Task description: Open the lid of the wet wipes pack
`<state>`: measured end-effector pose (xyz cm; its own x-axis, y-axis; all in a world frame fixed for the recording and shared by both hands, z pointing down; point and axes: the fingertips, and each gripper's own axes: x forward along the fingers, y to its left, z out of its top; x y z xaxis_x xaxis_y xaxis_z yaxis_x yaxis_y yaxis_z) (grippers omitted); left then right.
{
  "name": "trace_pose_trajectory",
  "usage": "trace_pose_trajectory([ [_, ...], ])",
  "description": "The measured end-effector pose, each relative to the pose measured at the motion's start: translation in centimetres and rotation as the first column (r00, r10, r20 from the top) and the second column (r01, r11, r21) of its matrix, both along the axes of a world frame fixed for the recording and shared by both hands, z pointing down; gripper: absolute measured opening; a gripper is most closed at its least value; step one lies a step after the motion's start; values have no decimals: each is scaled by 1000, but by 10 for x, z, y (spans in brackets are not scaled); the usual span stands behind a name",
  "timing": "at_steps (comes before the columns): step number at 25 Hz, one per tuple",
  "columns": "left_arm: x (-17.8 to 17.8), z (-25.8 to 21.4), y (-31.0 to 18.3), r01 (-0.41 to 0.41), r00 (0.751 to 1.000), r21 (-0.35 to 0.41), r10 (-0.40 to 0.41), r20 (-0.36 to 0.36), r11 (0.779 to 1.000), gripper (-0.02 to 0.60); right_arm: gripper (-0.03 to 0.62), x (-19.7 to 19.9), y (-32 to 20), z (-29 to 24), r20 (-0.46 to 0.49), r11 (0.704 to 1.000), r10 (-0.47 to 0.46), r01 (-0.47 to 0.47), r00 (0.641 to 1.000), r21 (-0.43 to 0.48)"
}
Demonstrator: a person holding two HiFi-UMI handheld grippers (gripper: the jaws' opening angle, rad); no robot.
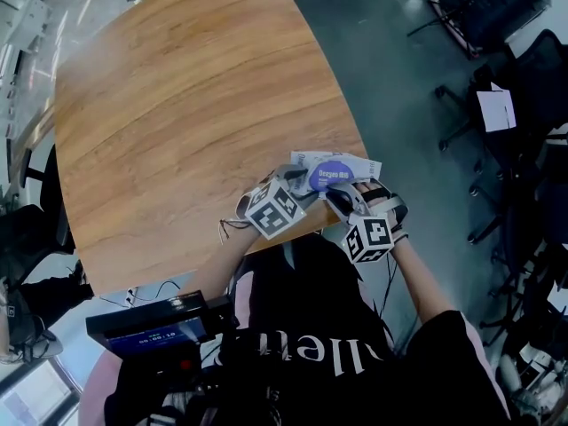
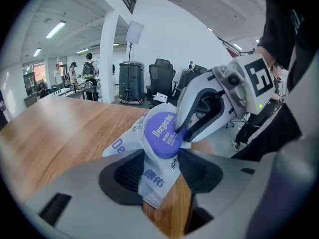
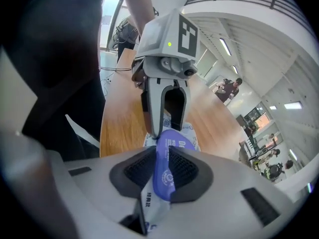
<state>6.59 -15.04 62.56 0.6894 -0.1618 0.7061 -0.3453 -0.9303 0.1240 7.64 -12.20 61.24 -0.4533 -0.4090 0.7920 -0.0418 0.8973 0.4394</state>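
Note:
The wet wipes pack (image 1: 330, 172) is white with a round purple lid (image 1: 335, 175) and is held up over the table's near edge. My left gripper (image 1: 304, 185) grips the pack's body; in the left gripper view the white wrapper (image 2: 155, 176) is pinched between both pads, with the lid (image 2: 162, 131) just beyond them. My right gripper (image 1: 344, 195) comes in from the right. In the right gripper view its jaws (image 3: 160, 176) are shut on the lid (image 3: 175, 139), seen edge-on. Each gripper shows in the other's view: right gripper (image 2: 182, 131), left gripper (image 3: 164, 126).
The wooden table (image 1: 195, 105) has a curved right edge and a near edge just under the pack. Dark office chairs (image 1: 524, 87) stand on the grey floor to the right. A dark device with a small screen (image 1: 155, 331) sits low at the left, near the person's body.

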Motion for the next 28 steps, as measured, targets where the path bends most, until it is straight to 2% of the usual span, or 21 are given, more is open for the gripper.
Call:
trace_pose_trajectory([
  [2,1,0,0,1,1000,8,-1,-3,1000,225,66,1,-2,2,-9,1000,2,-2,1000,-15],
  [5,1,1,0,6,1000,13,-6,-5,1000,225,74,1,-5,1,23,996,36,-34,999,-88],
  [12,1,0,0,1,1000,4,-1,-12,1000,223,57,-2,-3,-13,80,996,-23,29,997,-80],
  [20,0,-1,-5,3,1000,-4,-3,-10,1000,221,57,-3,-10,-22,124,995,-9,21,992,-96],
  [22,0,0,-3,-13,1000,8,13,0,1000,219,47,-6,-21,-44,231,998,48,-38,972,-48],
  [24,0,1,-3,-28,1000,22,28,8,999,219,34,-7,-53,-78,342,989,134,-148,930,16],
  [25,-1,1,-3,-30,1000,24,30,8,999,221,18,-7,-70,-87,352,983,155,-178,923,34],
  [28,-1,1,-2,-24,1000,17,24,15,1000,221,13,-2,-104,-85,305,979,184,-202,934,29],
])
